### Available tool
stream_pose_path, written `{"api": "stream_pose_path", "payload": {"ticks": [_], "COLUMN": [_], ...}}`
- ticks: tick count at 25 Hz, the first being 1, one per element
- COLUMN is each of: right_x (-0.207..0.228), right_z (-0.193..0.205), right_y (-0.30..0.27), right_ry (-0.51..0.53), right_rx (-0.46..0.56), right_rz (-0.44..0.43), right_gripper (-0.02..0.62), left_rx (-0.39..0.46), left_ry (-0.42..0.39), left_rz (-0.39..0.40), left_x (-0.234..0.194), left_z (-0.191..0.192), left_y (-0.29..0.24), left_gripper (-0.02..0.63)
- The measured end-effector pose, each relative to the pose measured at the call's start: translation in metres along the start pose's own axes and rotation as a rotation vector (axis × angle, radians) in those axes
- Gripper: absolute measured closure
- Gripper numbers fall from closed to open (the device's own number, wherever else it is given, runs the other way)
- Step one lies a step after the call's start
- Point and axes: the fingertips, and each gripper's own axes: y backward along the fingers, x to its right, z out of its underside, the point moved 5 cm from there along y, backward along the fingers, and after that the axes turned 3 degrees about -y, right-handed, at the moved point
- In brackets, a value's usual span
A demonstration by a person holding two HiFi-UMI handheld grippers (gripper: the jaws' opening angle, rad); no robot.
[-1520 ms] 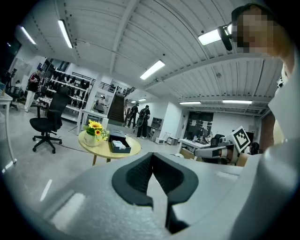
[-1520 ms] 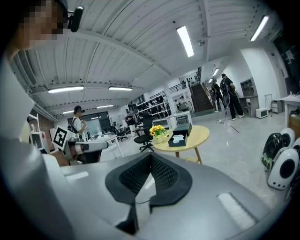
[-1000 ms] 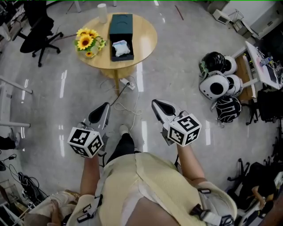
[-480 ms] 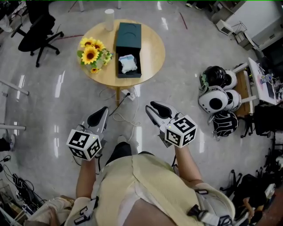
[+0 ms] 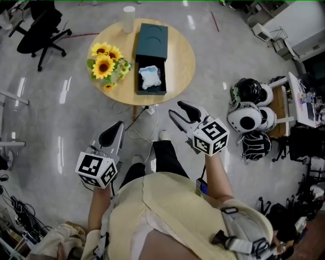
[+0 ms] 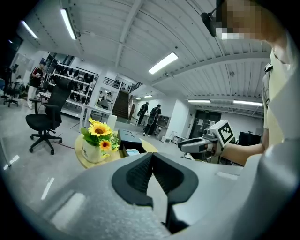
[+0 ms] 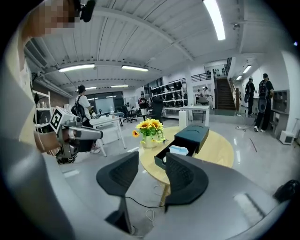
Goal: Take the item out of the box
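A dark green box [image 5: 152, 51] lies on the round wooden table [image 5: 180, 61], its drawer pulled out toward me. In the drawer rests a pale crumpled item [image 5: 151, 76], also seen in the right gripper view [image 7: 178, 150]. Both grippers hang over the floor, short of the table. My left gripper [image 5: 115, 129] is shut and empty, its pads meeting [image 6: 151, 158]. My right gripper [image 5: 175, 108] is to the right of it and a little nearer the table. Its jaws are opening with nothing between them [image 7: 151, 164].
A pot of sunflowers [image 5: 106, 60] stands left of the box and a white cup [image 5: 129, 11] at the table's far edge. A power strip with cables [image 5: 144, 114] lies on the floor under the table. Helmets [image 5: 251, 114] sit on the right, an office chair [image 5: 39, 28] far left.
The table with the box has come nearer as the person steps forward. The right gripper's jaws have spread apart from shut. The left gripper stays shut.
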Motion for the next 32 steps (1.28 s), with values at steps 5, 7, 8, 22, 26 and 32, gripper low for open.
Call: {"api": "stream_pose_path", "payload": {"ticks": [5,7,8,22,26,32], "right_x": [0.034,0.048,0.056,0.111,0.114,0.117], "right_z": [-0.010,-0.015,-0.017,-0.034,-0.037,-0.030], "right_y": [-0.036,-0.051,-0.058,-0.146,-0.172,-0.204], "right_ry": [0.086,0.122,0.136,0.278,0.330,0.458], "right_rx": [-0.060,-0.087,-0.101,-0.258,-0.309,-0.409], "right_rz": [-0.095,-0.144,-0.165,-0.421,-0.494,-0.571], "right_gripper": [0.411,0.407,0.407,0.402,0.397,0.379], "left_rx": [0.017,0.024,0.028,0.056,0.061,0.058], "left_ry": [0.040,0.058,0.064,0.137,0.155,0.187], "left_rz": [-0.069,-0.099,-0.110,-0.302,-0.368,-0.452], "left_x": [-0.010,-0.012,-0.012,-0.023,-0.025,-0.026], "left_z": [0.003,0.003,0.002,-0.011,-0.012,-0.006], "left_y": [-0.027,-0.042,-0.050,-0.115,-0.120,-0.126], "left_gripper": [0.601,0.601,0.601,0.601,0.601,0.601]}}
